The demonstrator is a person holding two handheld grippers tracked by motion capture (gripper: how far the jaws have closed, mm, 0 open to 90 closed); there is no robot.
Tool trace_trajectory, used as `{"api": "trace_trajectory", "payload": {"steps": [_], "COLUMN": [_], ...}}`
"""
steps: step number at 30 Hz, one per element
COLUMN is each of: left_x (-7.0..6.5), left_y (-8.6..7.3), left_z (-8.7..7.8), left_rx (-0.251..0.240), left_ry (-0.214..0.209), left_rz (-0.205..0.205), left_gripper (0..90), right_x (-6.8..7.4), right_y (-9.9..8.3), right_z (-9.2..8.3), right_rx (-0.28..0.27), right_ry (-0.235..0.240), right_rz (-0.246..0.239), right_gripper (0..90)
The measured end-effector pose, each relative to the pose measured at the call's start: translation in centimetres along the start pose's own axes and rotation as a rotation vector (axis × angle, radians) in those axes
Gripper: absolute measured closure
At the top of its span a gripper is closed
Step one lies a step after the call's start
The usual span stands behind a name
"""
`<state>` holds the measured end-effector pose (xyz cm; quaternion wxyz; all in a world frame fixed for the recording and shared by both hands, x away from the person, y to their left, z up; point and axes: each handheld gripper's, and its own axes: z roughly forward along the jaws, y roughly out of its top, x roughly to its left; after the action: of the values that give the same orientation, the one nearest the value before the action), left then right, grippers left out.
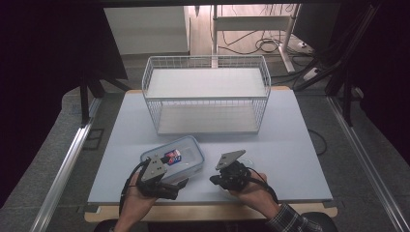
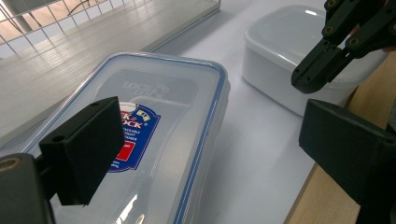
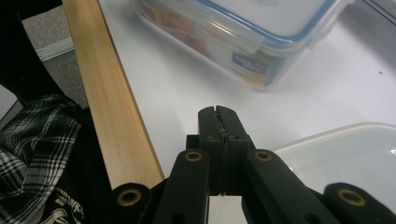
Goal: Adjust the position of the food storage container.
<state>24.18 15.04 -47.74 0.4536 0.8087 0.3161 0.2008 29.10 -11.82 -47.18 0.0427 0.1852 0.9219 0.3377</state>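
I hold my left gripper (image 1: pixel 180 186) near the front edge of the table (image 1: pixel 290 140), and its two black jaws stand far apart with nothing between them. Just past them lies the clear box with the blue-rimmed lid (image 2: pixel 187 116), flat on the table, with a blue and red sticker (image 2: pixel 135 135) on top. I see this box in the right gripper view (image 3: pixel 252 42) too, with its side clip facing me. My right gripper (image 3: pixel 218 122) has its jaws pressed together, empty, and it hangs low over the bare table close to the wooden front edge (image 3: pixel 107 102). Right beside it is the white box (image 2: pixel 289 51), near the front edge as well. The two boxes sit near each other with a strip of bare table between them. Farther back stands the white wire basket (image 1: pixel 205 96), well apart from both boxes. There is lots of open table on the right side and between the boxes and the basket.
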Motion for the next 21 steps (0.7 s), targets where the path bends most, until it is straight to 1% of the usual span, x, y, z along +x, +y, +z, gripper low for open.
{"api": "trace_trajectory", "payload": {"steps": [6,9,14,17,21], "left_x": [0.0,0.0,0.0,0.1,0.2], "left_y": [0.0,0.0,0.0,0.0,0.0], "left_z": [0.0,0.0,0.1,0.0,0.0], "left_rx": [0.001,0.002,0.007,0.002,0.004], "left_ry": [0.004,0.005,0.006,0.004,0.008], "left_rz": [0.001,0.002,0.004,-0.006,-0.017], "left_gripper": [6.7,6.7,6.7,6.7,6.7], "right_x": [-0.4,-0.8,-2.0,-2.8,-4.1], "right_y": [-0.9,-1.5,-2.9,-3.8,-5.0], "right_z": [-1.0,-1.7,-3.0,-3.8,-5.0], "right_rx": [0.011,0.019,0.014,0.014,0.005], "right_ry": [-0.020,-0.042,-0.073,-0.107,-0.149], "right_rz": [0.017,0.024,0.069,0.093,0.136], "right_gripper": [89.4,89.4,89.3,89.3,89.3]}}
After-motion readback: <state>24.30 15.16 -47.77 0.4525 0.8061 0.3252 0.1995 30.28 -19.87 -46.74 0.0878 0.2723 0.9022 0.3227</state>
